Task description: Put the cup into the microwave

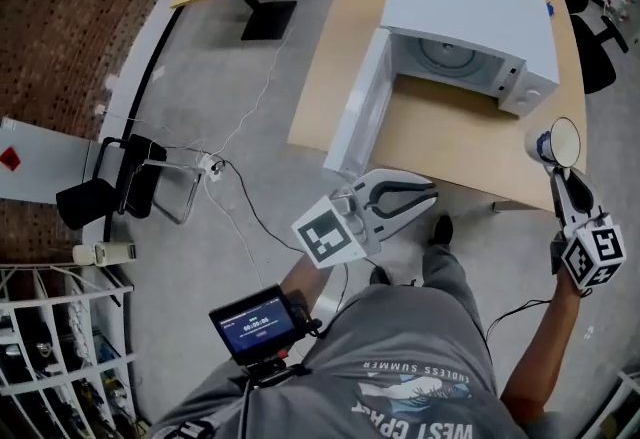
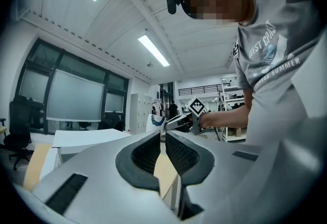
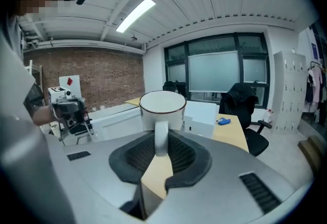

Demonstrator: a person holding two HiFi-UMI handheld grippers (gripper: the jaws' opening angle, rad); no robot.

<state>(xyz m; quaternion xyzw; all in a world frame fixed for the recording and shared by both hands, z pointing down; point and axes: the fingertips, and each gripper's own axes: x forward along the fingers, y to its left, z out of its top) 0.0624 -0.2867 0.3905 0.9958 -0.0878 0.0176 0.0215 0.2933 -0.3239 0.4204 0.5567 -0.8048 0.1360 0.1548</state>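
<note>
Holding cup by its handle in our right gripper | we reckon it stiff, breakable, prone to pivot on that thin grip | left gripper closed, empty

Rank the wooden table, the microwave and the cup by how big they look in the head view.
1. wooden table
2. microwave
3. cup, clearly smallest, though it is nearer the camera.
</note>
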